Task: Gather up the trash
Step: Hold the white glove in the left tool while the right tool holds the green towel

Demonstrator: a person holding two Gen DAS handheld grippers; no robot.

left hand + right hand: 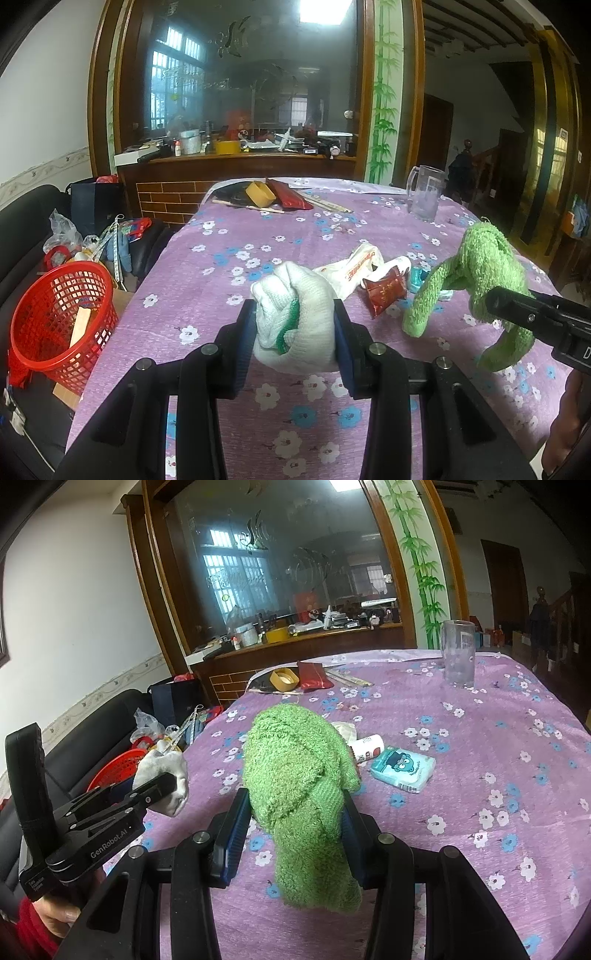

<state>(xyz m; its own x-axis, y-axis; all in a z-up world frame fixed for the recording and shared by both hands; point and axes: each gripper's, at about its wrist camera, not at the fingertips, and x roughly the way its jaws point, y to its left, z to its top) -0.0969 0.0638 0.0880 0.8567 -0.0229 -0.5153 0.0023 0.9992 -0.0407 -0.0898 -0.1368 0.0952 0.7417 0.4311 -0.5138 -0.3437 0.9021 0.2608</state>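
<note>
Floral purple table (480,775): tissue pack (402,770), clear pitcher (458,657), red wrapper (384,291).

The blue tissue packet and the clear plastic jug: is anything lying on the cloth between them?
In the right wrist view, only bare flowered tablecloth lies between the blue tissue packet and the clear plastic jug.

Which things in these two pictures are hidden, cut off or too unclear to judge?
- Left wrist view: the table under the white cloth, hidden by the cloth in the left gripper.
- Right wrist view: the table behind the green cloth, which the right gripper holds.
- Right wrist view: the red basket is mostly hidden by the white cloth and the left gripper.
- Left wrist view: the red packet has print too small to read.
</note>
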